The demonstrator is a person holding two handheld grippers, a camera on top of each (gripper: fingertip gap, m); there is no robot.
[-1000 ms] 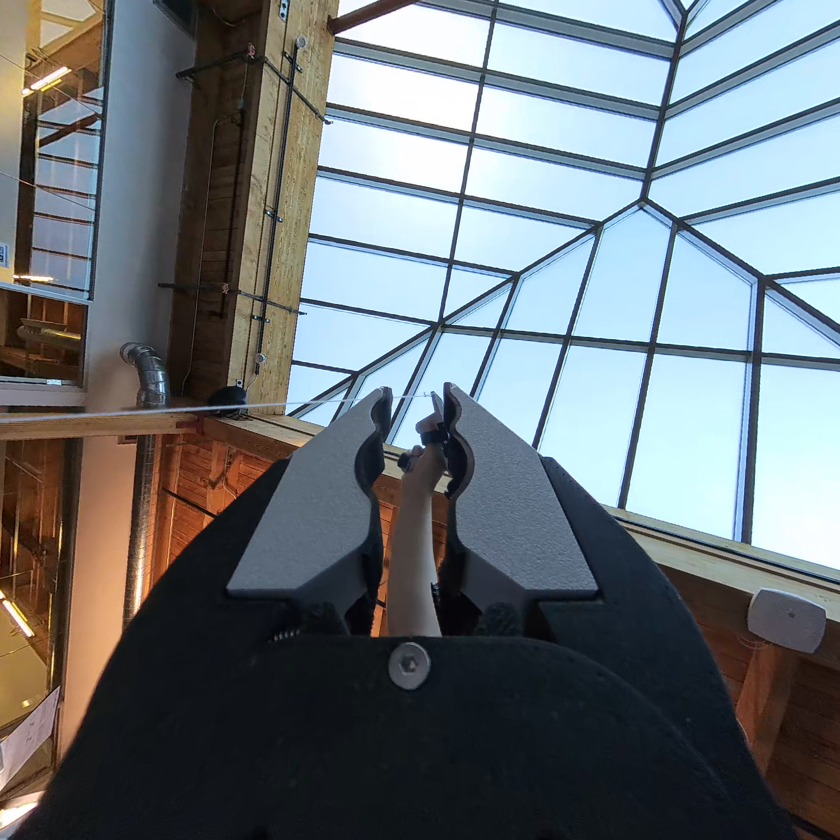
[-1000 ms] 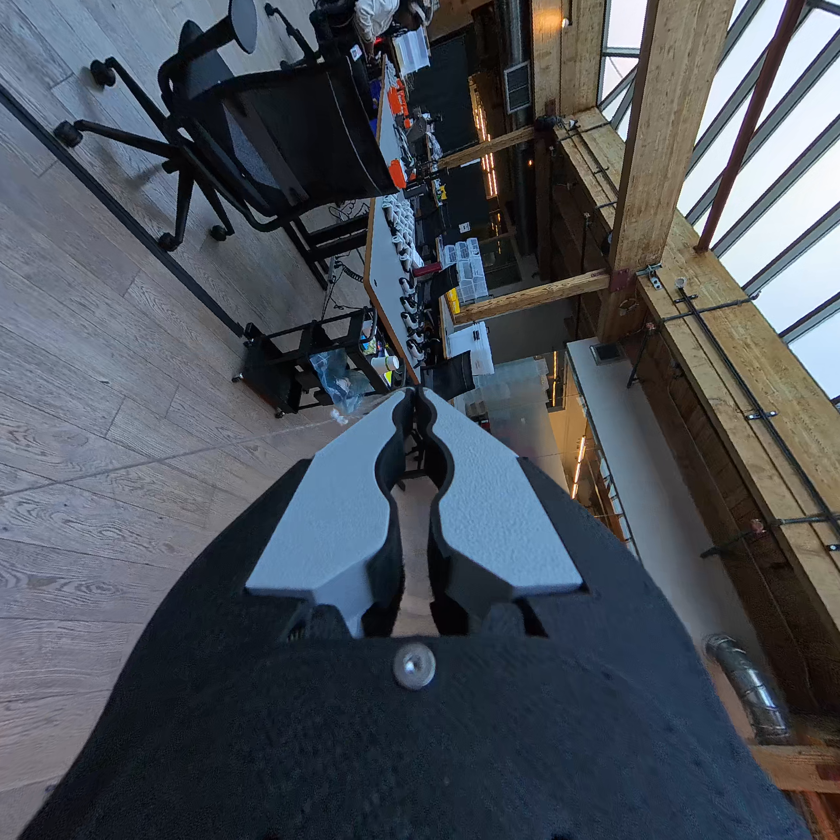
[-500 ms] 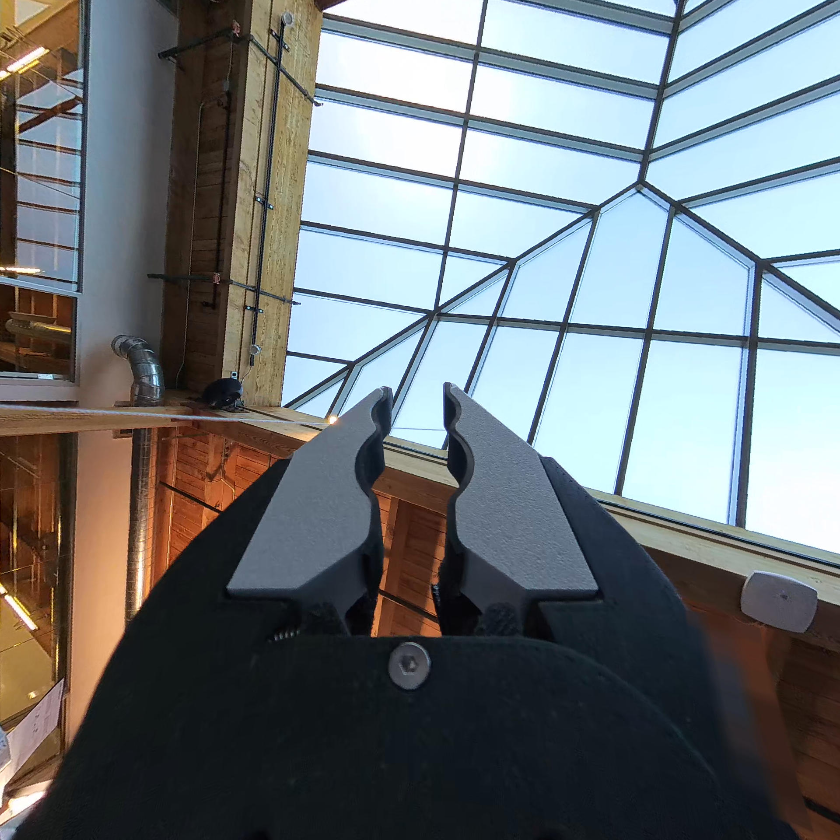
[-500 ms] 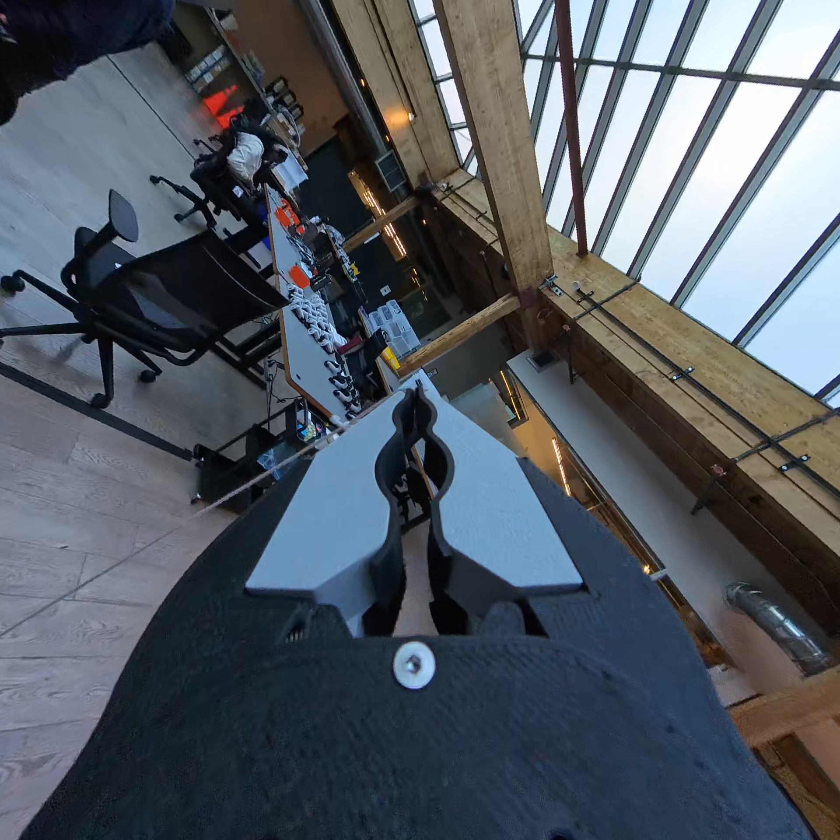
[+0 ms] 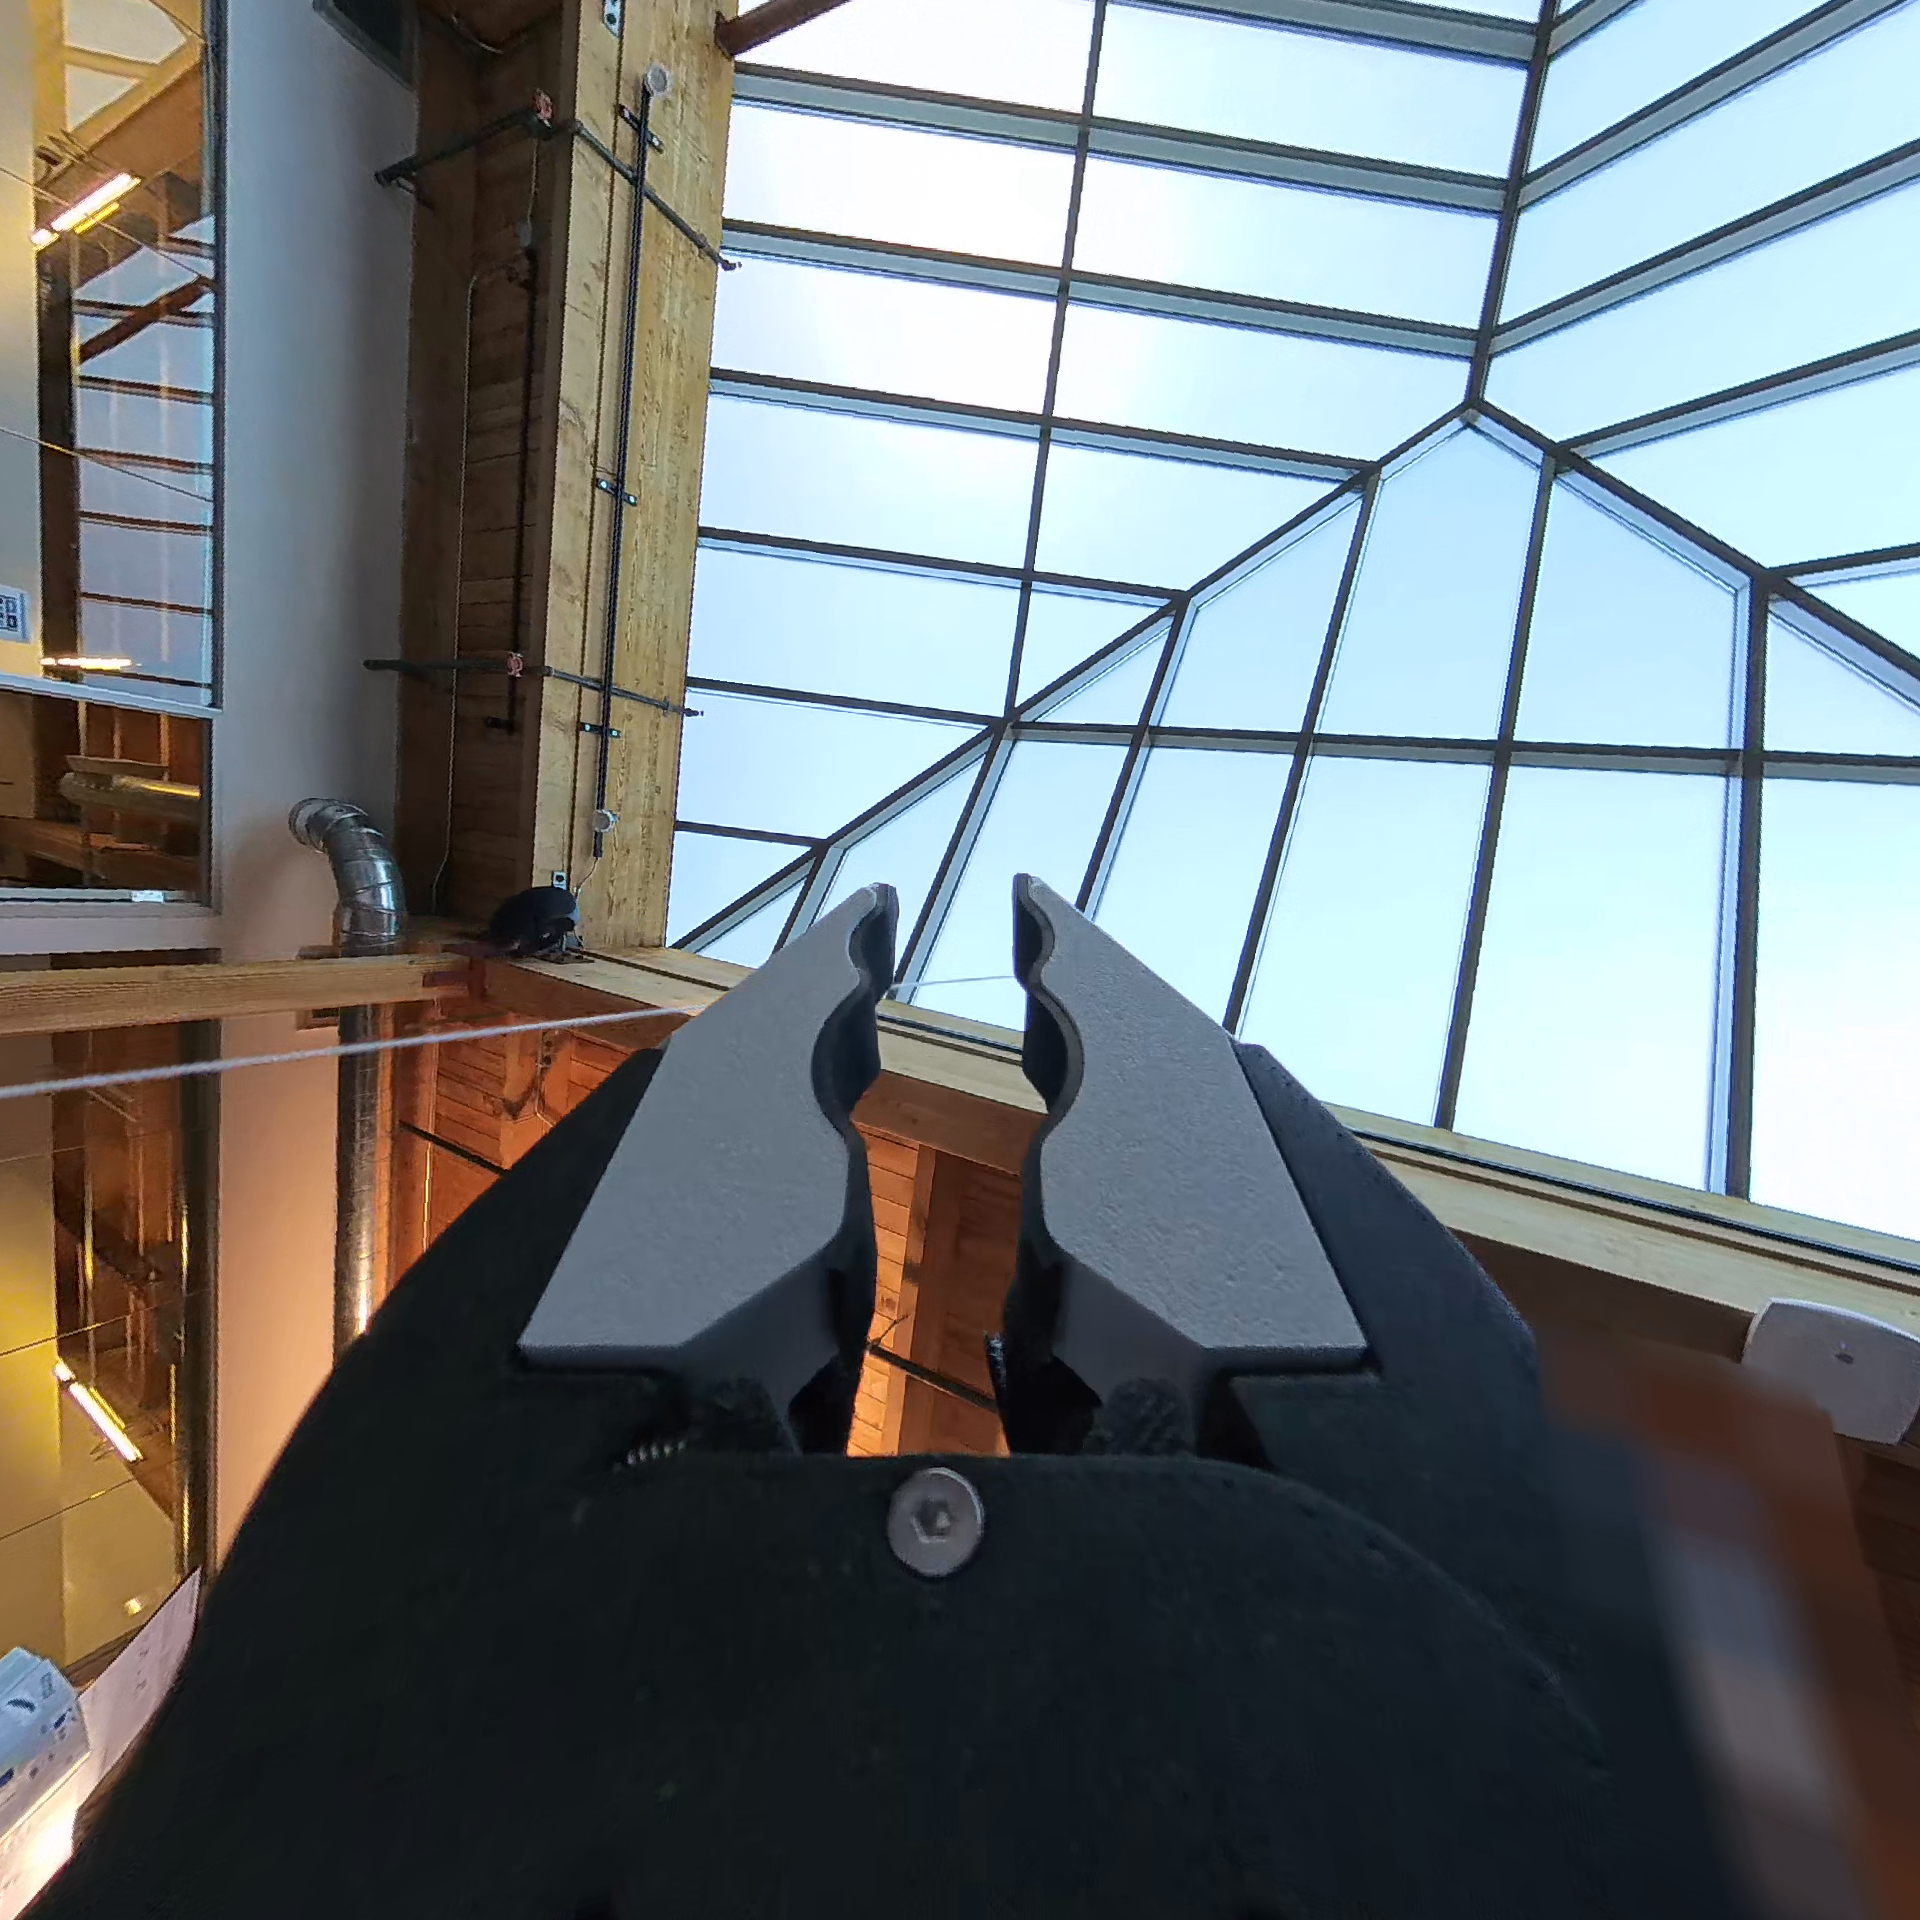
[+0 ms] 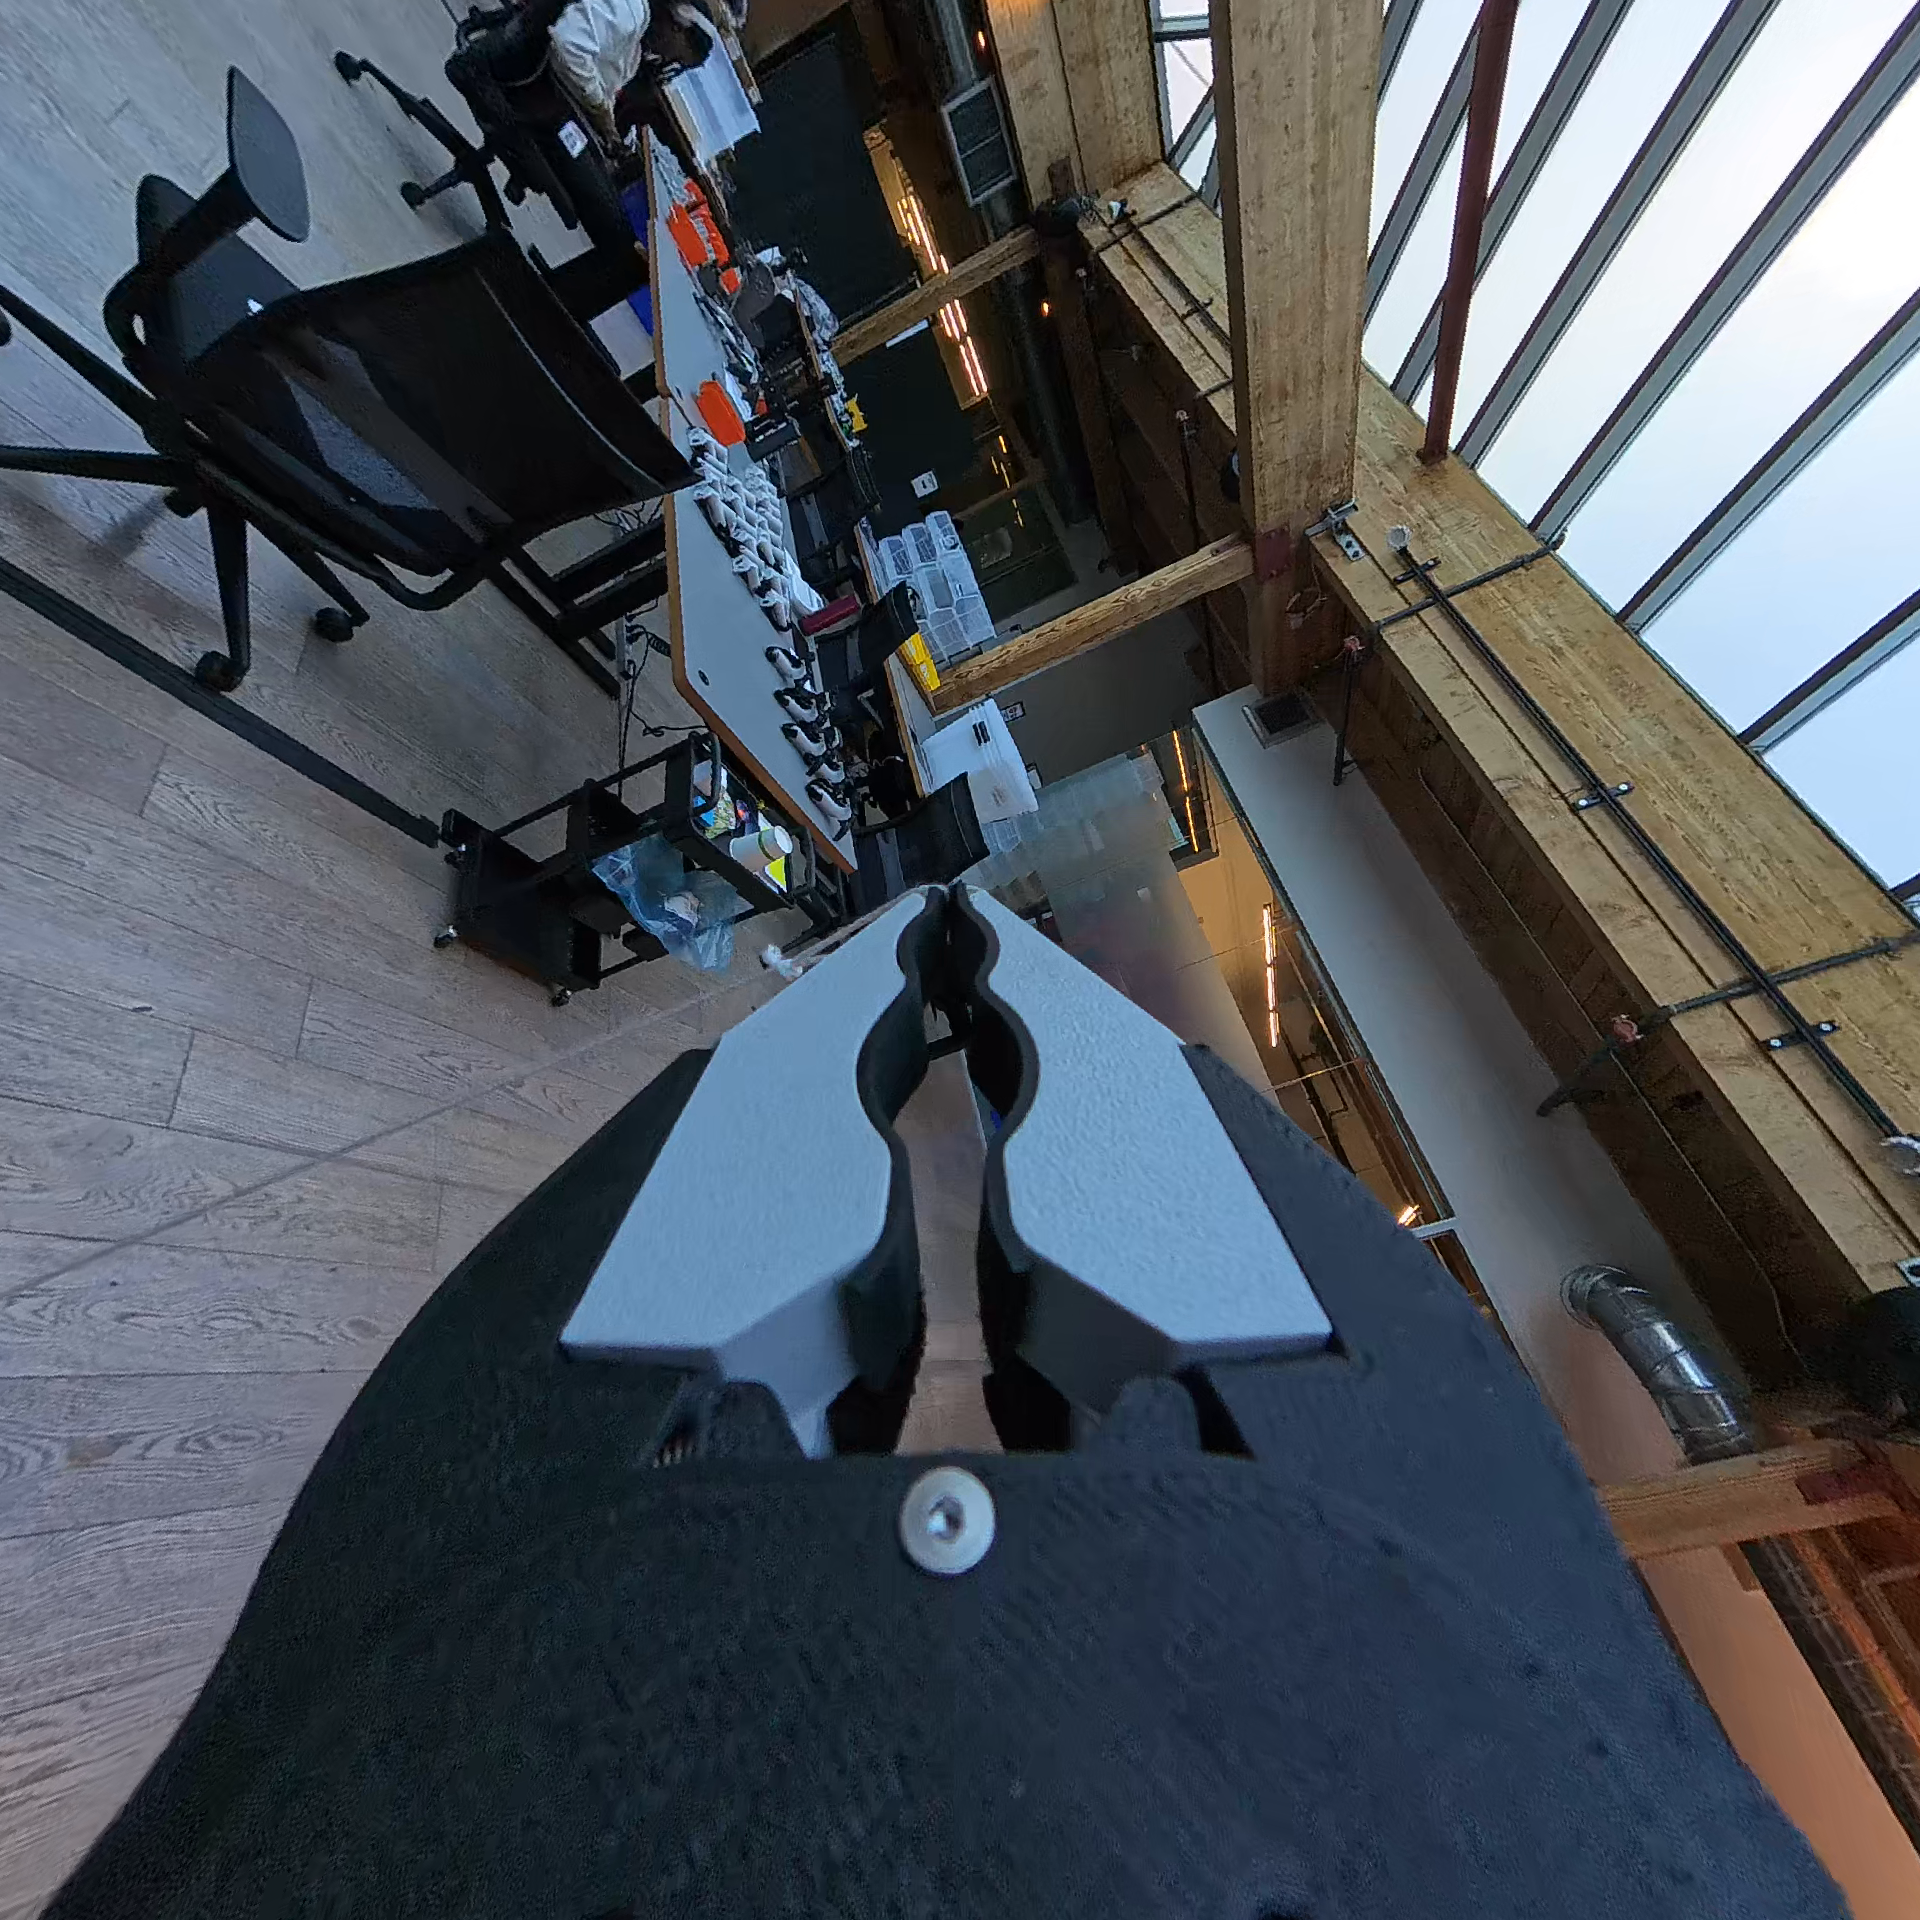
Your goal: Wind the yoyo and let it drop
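Note:
In the left wrist view my left gripper (image 5: pixel 954 904) points up at a glass roof. Its jaws stand apart with nothing solid between them. A thin white string (image 5: pixel 343 1049) runs in from the left edge, passes behind the left finger (image 5: pixel 727 1164) and crosses the gap near the tips. A blurred brown-orange shape (image 5: pixel 1714 1621) at the lower right cannot be identified. In the right wrist view my right gripper (image 6: pixel 948 902) is shut at the tips on the string, whose white knotted end (image 6: pixel 779 962) sticks out to the left. No sharp yoyo body shows.
A wooden beam (image 5: pixel 582 468) and a metal duct (image 5: pixel 358 894) stand to the left of the left gripper. The right wrist view shows a wood floor (image 6: pixel 208 1039), a black office chair (image 6: pixel 343 374), a long cluttered white table (image 6: pixel 717 592) and a black cart (image 6: pixel 582 883). The grippers' ends are close to 65 cm from one another.
One second ago a pale wooden piece sat between the left gripper's fingers; now it is gone and only the string crosses the gap. The right gripper swung about and stays shut.

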